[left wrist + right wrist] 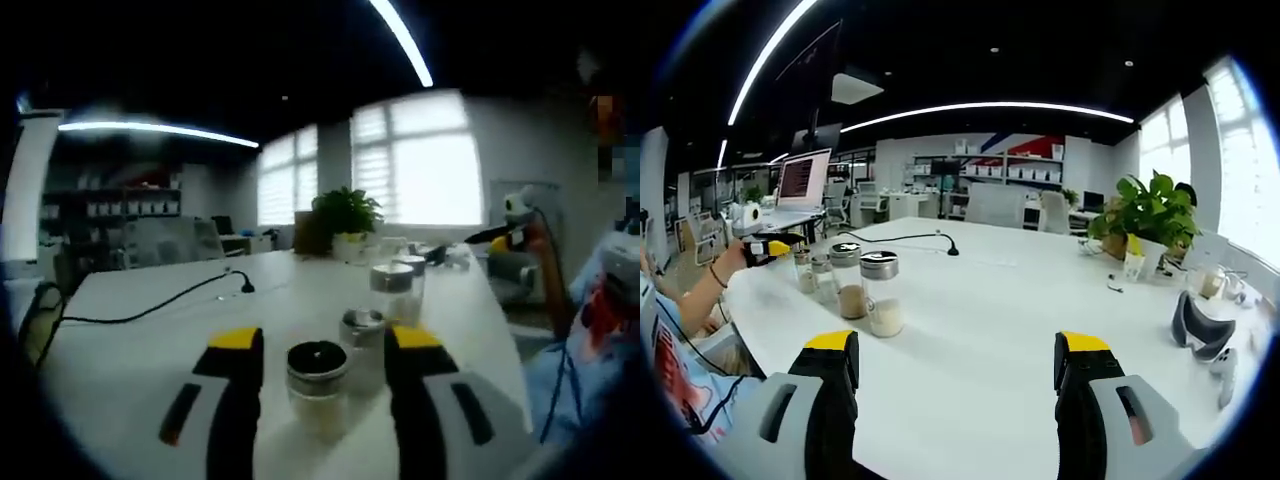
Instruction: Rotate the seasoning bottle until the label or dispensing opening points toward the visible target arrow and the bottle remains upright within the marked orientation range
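Note:
Several glass seasoning bottles with metal lids stand upright in a row on a white table (130,370). In the left gripper view the nearest bottle (318,385) sits between the yellow-tipped jaws of my left gripper (325,340), which is open with a gap on each side. The other bottles (392,285) line up behind it. In the right gripper view the same row (883,292) stands at the left, and a hand holds the left gripper (768,247) at the row's far end. My right gripper (958,345) is open over bare table. I see no arrow mark.
A black cable (150,305) runs across the table's left part. A potted plant (1150,215) and small items stand at the window end, with a white headset (1195,325) near the right edge. A laptop (805,178) sits at the far left. A person's sleeve (680,370) is nearby.

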`<state>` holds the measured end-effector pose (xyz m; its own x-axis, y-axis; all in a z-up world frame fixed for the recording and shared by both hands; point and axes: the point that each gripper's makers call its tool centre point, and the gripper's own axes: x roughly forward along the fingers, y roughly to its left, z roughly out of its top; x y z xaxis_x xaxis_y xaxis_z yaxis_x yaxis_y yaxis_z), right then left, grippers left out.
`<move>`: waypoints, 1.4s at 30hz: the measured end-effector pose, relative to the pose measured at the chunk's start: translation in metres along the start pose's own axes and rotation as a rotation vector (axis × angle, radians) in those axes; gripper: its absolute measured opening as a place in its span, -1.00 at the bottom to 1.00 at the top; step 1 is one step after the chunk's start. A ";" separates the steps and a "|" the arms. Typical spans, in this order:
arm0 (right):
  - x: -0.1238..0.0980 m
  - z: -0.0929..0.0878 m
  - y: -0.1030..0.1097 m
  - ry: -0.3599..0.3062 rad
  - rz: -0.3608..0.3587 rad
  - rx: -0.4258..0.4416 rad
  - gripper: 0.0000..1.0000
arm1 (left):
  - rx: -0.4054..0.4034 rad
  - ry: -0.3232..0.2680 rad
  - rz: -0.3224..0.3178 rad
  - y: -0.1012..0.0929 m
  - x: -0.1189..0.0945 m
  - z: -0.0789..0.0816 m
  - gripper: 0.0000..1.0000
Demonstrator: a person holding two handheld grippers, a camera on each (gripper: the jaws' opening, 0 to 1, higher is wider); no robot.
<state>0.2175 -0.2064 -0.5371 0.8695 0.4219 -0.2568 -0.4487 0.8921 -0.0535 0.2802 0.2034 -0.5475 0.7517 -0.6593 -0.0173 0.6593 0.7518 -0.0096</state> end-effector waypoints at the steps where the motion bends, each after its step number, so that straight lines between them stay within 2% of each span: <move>1: 0.000 0.000 0.000 0.001 0.000 0.001 0.64 | 0.015 0.032 0.037 0.001 0.001 -0.002 0.02; 2: -0.001 0.001 -0.001 -0.002 -0.002 0.000 0.64 | 0.021 0.063 0.055 0.001 0.001 -0.005 0.03; 4: -0.001 0.002 -0.002 -0.010 -0.007 0.001 0.64 | -0.025 0.087 0.119 0.005 0.000 -0.010 0.06; 6: -0.001 0.000 -0.002 -0.004 -0.006 0.004 0.64 | -0.002 0.070 0.170 0.006 -0.001 -0.006 0.05; 8: 0.000 -0.001 -0.002 -0.001 -0.004 0.006 0.64 | -0.056 0.064 0.255 0.008 -0.004 -0.007 0.05; 9: -0.001 -0.001 -0.002 -0.001 -0.004 0.007 0.64 | -0.109 0.091 0.299 0.009 -0.007 -0.012 0.04; 10: -0.001 0.000 -0.002 -0.004 -0.005 0.005 0.64 | -0.053 0.123 0.334 0.013 -0.010 -0.013 0.04; 11: -0.002 0.000 -0.002 -0.007 -0.005 0.004 0.64 | 0.002 0.096 0.390 0.017 -0.012 -0.007 0.05; 13: -0.004 0.002 -0.003 -0.010 -0.004 0.001 0.64 | 0.009 0.119 0.445 0.014 -0.016 -0.015 0.05; 17: -0.007 0.003 -0.005 -0.016 -0.015 0.001 0.64 | -0.056 0.072 0.468 0.012 -0.013 -0.019 0.06; 22: -0.010 0.006 -0.007 -0.027 -0.023 0.001 0.64 | -0.058 0.048 0.492 0.009 -0.010 -0.020 0.15; 25: -0.009 0.005 -0.007 -0.022 -0.017 0.005 0.64 | -0.053 0.033 0.492 0.003 -0.005 -0.021 0.06; 30: -0.009 0.005 -0.007 -0.022 -0.015 0.005 0.64 | -0.036 0.041 0.509 0.004 -0.002 -0.024 -0.01; 31: -0.009 0.005 -0.008 -0.023 -0.016 0.006 0.64 | -0.036 0.044 0.524 0.005 -0.003 -0.026 -0.06; 32: -0.009 0.005 -0.008 -0.022 -0.018 0.007 0.64 | -0.021 0.028 0.575 0.010 -0.009 -0.023 -0.14; 33: -0.009 0.005 -0.009 -0.021 -0.019 0.008 0.64 | 0.009 0.017 0.593 0.013 -0.011 -0.019 -0.17; 36: -0.008 0.004 -0.009 -0.019 -0.019 0.012 0.64 | -0.009 0.038 0.540 0.005 -0.004 -0.022 -0.09; 38: -0.008 0.003 -0.009 -0.017 -0.018 0.013 0.64 | -0.013 0.044 0.538 0.004 -0.001 -0.024 -0.05; 42: -0.007 0.003 -0.007 -0.015 -0.012 0.012 0.64 | -0.004 0.060 0.544 0.006 0.003 -0.030 -0.09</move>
<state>0.2154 -0.2149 -0.5324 0.8778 0.4136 -0.2417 -0.4360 0.8988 -0.0453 0.2853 0.2062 -0.5781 0.9817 -0.1742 -0.0773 0.1757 0.9844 0.0127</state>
